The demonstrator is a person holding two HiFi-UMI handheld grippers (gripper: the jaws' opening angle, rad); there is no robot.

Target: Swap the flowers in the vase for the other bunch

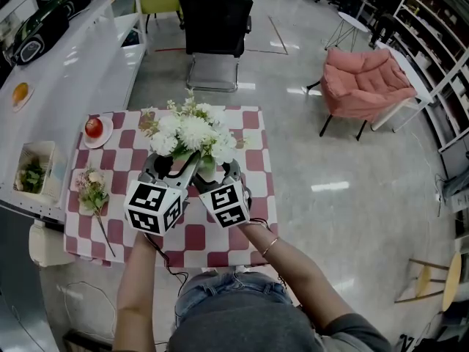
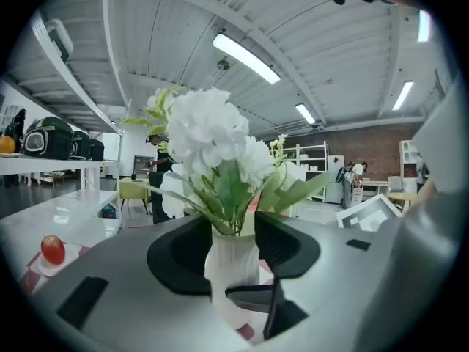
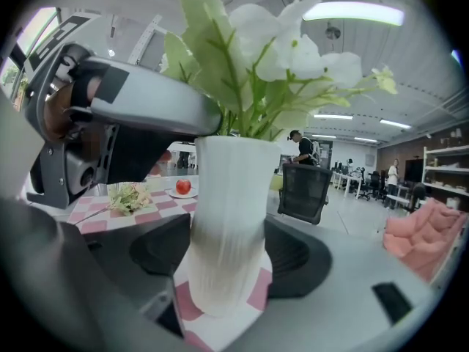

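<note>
A tall white ribbed vase stands on the red-and-white chequered tablecloth, narrow at the mouth and flaring toward the foot. It holds a full bunch of white artificial flowers with broad green leaves. The vase sits directly between the two grippers, just ahead of both marker cubes.

The head view shows only the blooms from above, and they hide the vase. It also shows the small bunch of pale pink and green flowers lying flat on the cloth, well out to the left of the left gripper. A red apple on a white plate lies beyond that bunch.

The right gripper view gives the vase's whole body down to the cloth. In it the left gripper's grey finger reaches in at the stems, just above the vase's rim. The left gripper view shows the vase's mouth and the green stems rising from it.

The left gripper's jaws are released. They stand apart on either side of the vase's mouth and the stems, and I see no squeeze on them. The right gripper is lower, its two dark pads pressed against opposite sides of the vase's body, grasping it.
</note>
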